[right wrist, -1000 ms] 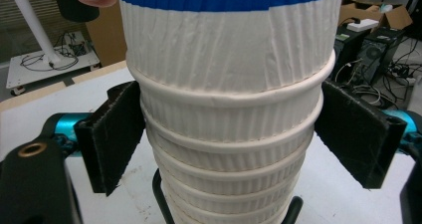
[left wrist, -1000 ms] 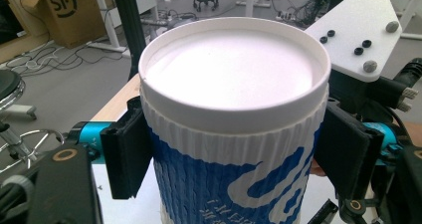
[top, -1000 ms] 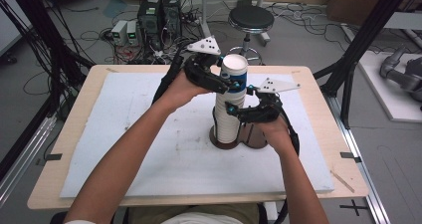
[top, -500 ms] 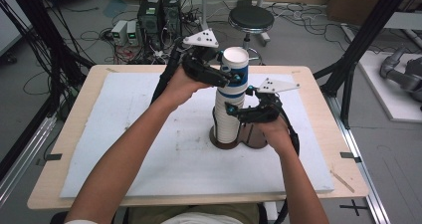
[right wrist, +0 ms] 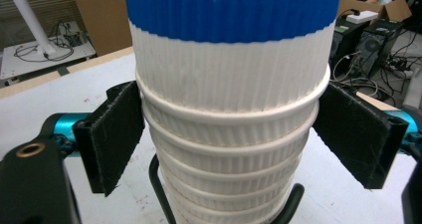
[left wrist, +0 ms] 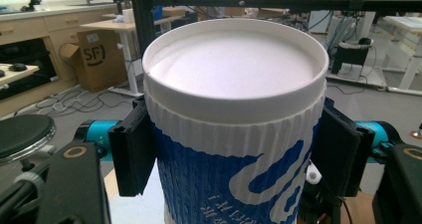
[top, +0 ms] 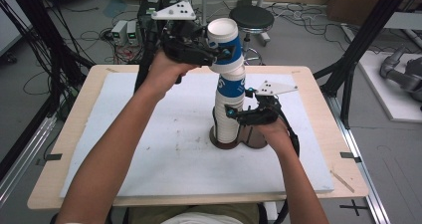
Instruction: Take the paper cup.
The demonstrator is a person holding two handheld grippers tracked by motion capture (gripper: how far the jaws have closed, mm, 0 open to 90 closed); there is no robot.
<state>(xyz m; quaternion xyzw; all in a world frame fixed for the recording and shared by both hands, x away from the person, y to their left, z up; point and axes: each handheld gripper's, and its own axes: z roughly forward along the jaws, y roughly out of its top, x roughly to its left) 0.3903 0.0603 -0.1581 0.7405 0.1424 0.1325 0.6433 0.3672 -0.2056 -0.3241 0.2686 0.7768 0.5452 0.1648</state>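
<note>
A tall stack of upside-down ribbed paper cups (top: 228,127) (right wrist: 229,149), white with blue print, stands in a dark round holder (top: 251,140) at the middle of the white board. My left gripper (top: 224,52) (left wrist: 234,154) is shut on the top cup (top: 225,40) (left wrist: 234,129), pads on both sides just under its white base. That cup is raised and tilted left, its lower part still over the cup below. My right gripper (top: 234,113) (right wrist: 229,129) is shut on the stack's lower rims, one pad on each side.
The white board (top: 149,149) lies on a wooden table (top: 318,109). A black wire frame (right wrist: 159,189) rings the stack's foot. Beyond the far table edge stand a black stool (top: 251,19) and electronics boxes (top: 124,32); black frame posts (top: 363,40) flank the table.
My left gripper has risen and moved away from me with the top cup, drawing it up off the stack and tilting it. The right gripper has stayed on the stack.
</note>
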